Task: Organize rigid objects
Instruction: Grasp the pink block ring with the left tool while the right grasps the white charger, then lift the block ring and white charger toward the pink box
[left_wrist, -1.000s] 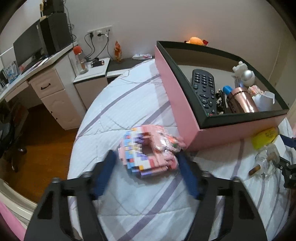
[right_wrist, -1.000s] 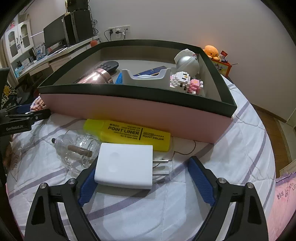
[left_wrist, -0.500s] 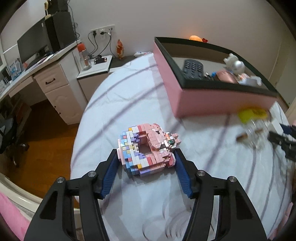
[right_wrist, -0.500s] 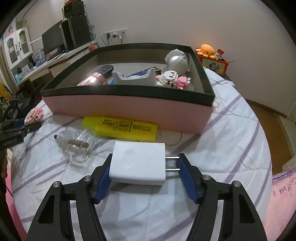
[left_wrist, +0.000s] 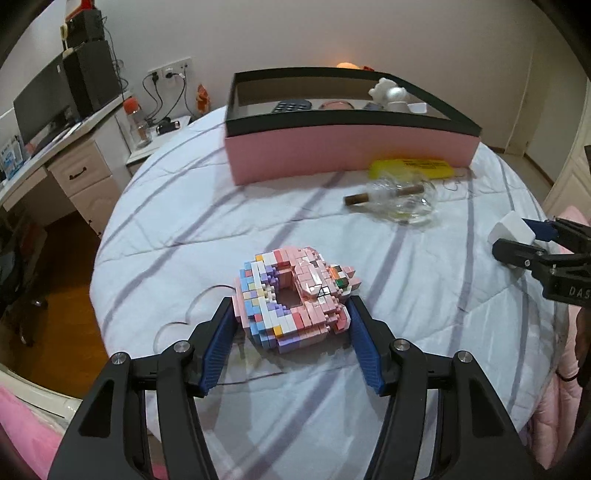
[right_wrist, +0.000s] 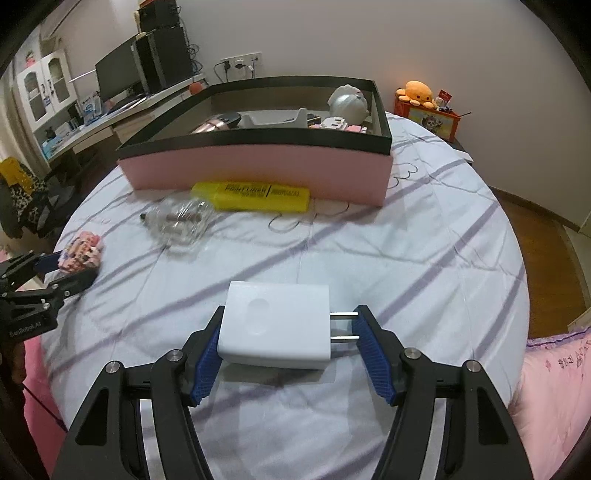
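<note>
My left gripper (left_wrist: 291, 321) is shut on a pink and pastel brick-built model (left_wrist: 293, 297) and holds it above the bed. My right gripper (right_wrist: 290, 332) is shut on a white plug adapter (right_wrist: 275, 325), its two prongs against the right pad. The adapter also shows in the left wrist view (left_wrist: 511, 230), and the brick model in the right wrist view (right_wrist: 81, 251). The pink box with a black rim (right_wrist: 258, 168) stands at the far side of the bed and holds a remote, a pink bottle and small figures.
A yellow marker box (right_wrist: 255, 194) lies against the pink box's front wall. A clear glass bottle (right_wrist: 177, 219) lies on its side on the striped white bedspread (right_wrist: 369, 266). A desk with a monitor (left_wrist: 59, 99) stands at the left, and a wooden floor lies beyond the bed's edge.
Both grippers closed on their objects, lifted them and pulled back from the pink box. The box, marker box and glass bottle now look farther away.
</note>
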